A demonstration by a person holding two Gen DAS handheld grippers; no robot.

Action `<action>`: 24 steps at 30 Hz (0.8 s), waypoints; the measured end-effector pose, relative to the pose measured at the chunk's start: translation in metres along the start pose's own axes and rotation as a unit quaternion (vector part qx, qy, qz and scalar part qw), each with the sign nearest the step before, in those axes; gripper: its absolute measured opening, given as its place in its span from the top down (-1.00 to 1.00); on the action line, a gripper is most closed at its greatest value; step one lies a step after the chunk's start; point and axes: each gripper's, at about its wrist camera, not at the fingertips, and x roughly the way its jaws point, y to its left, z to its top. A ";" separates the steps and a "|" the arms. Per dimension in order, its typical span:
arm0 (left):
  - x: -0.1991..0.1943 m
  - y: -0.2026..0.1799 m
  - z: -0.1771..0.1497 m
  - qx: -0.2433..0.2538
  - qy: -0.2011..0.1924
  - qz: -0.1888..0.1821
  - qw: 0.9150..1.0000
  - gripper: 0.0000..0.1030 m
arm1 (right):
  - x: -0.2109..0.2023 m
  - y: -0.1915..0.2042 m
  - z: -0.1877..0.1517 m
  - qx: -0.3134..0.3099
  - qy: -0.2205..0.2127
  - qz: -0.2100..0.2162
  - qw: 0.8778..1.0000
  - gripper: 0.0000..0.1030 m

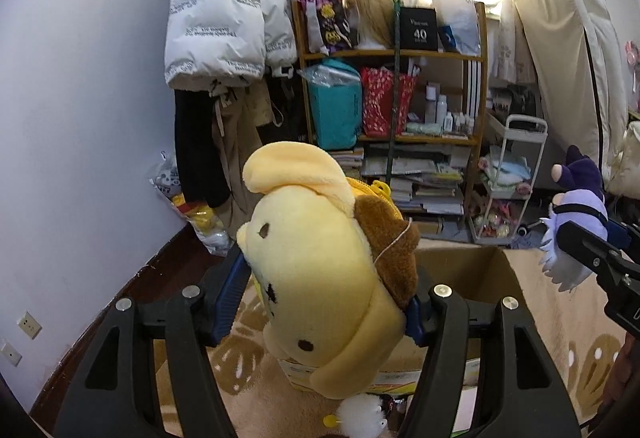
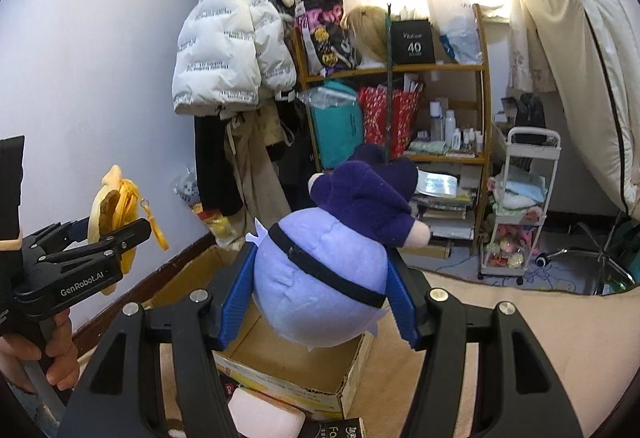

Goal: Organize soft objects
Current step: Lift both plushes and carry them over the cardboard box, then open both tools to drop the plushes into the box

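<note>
- Left tongs [image 1: 324, 302] are clamped on the yellow plush [image 1: 320, 270]; right tongs [image 2: 320, 294] squeeze the purple plush [image 2: 328, 278] between blue pads [image 2: 236, 302].
- Both toys hang in the air above the open cardboard box [image 2: 296, 366] on the floor.
- Judging by that, we're at the drop-off: lower each toy inside, then let go.
- Both tongs point forward, tilted slightly downward, side by side.

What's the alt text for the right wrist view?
The right hand-held gripper clamps a lavender plush with a dark purple hood above an open cardboard box. At the left edge, the left hand-held gripper holds a yellow plush; a cluttered wooden shelf stands behind.
</note>
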 end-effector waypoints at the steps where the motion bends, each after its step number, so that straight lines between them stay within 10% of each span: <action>1: 0.005 -0.002 -0.002 0.003 0.006 -0.001 1.000 -0.26 | 0.004 0.000 -0.002 -0.001 0.005 0.002 1.000 -0.26; 24: 0.066 -0.018 -0.032 0.014 0.104 -0.011 0.994 -0.61 | 0.053 0.002 -0.040 -0.007 0.102 0.036 0.994 -0.34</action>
